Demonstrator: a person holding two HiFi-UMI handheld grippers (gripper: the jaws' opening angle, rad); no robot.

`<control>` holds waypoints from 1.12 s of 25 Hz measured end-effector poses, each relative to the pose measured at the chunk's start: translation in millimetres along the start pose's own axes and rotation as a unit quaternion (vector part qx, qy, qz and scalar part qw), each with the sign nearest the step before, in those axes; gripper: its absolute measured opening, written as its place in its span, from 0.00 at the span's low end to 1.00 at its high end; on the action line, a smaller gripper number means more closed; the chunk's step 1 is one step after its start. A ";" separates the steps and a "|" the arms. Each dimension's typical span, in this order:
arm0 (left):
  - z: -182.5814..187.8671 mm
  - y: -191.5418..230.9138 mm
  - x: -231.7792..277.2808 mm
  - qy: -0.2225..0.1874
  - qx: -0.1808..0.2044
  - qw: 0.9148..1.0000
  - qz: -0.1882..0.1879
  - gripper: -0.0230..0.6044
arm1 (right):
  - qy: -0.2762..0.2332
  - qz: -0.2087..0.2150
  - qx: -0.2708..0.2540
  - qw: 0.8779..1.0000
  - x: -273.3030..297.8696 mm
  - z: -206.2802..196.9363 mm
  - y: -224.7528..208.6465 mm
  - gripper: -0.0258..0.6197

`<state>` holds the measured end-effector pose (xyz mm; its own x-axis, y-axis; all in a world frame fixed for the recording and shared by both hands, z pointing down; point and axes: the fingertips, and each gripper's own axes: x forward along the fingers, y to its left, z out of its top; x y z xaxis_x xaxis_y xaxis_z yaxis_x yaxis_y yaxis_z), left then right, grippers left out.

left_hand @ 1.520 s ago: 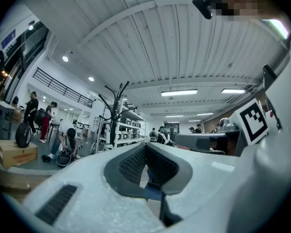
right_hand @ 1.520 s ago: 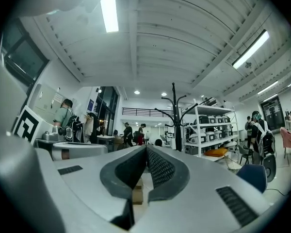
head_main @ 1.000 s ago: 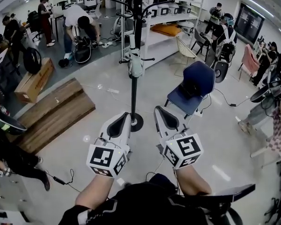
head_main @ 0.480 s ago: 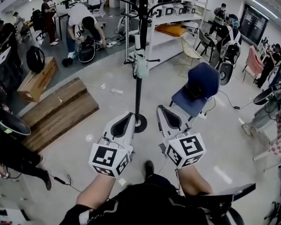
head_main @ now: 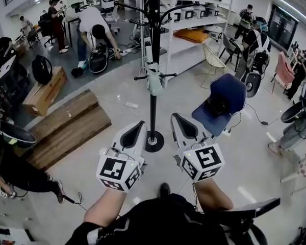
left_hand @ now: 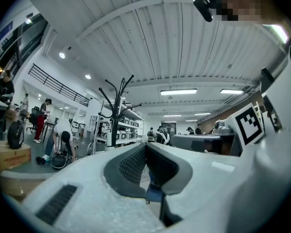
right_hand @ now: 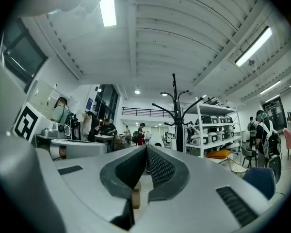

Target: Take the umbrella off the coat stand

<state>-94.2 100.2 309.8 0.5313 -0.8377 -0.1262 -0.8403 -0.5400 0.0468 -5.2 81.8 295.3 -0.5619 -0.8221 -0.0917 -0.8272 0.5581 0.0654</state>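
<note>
A black coat stand (head_main: pixel 153 103) rises from a round base on the floor just ahead of me. A folded pale umbrella (head_main: pixel 153 73) hangs against its pole, about halfway up. My left gripper (head_main: pixel 138 123) is held low in front of me, just left of the stand's base, jaws shut and empty. To the right of the base my right gripper (head_main: pixel 175 116) is level with it, shut and empty too. The stand's (left_hand: pixel 117 111) hooked top shows in the left gripper view beyond the left gripper (left_hand: pixel 145 145). The right gripper view has the stand (right_hand: pixel 175 115) past the right gripper (right_hand: pixel 146 148).
A blue chair (head_main: pixel 220 102) stands right of the stand. A low wooden platform (head_main: pixel 66 127) and a cardboard box (head_main: pixel 42 92) lie to the left. A white shelving rack (head_main: pixel 194 22) is behind the stand. Several people stand around the room, and one bends over (head_main: pixel 94 27) at the back left.
The view has drawn closer to the coat stand, and its base now lies between the two gripper tips. Both grippers stay shut and side by side.
</note>
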 end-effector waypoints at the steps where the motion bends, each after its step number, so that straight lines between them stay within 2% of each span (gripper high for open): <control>1: -0.7 1.0 8.6 0.003 0.005 1.000 -0.003 0.05 | -0.001 0.000 0.000 1.000 5.8 0.2 -6.8 0.05; 11: -7.8 22.7 80.3 0.009 0.001 1.000 0.013 0.05 | 0.002 0.014 0.008 1.000 54.0 -9.5 -60.4 0.05; 18: -15.2 35.9 122.2 0.013 0.002 0.999 0.038 0.05 | 0.007 0.028 0.004 1.000 79.1 -20.1 -93.9 0.05; 28: -24.2 30.6 182.5 0.025 0.003 0.999 0.038 0.05 | 0.011 0.043 0.016 0.999 98.6 -33.9 -146.6 0.05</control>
<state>-20.4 -71.1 312.2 0.4709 -0.8792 -0.0722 -0.8788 -0.4747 0.0490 60.7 -84.9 310.4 -0.6313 -0.7728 -0.0652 -0.7754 0.6301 0.0409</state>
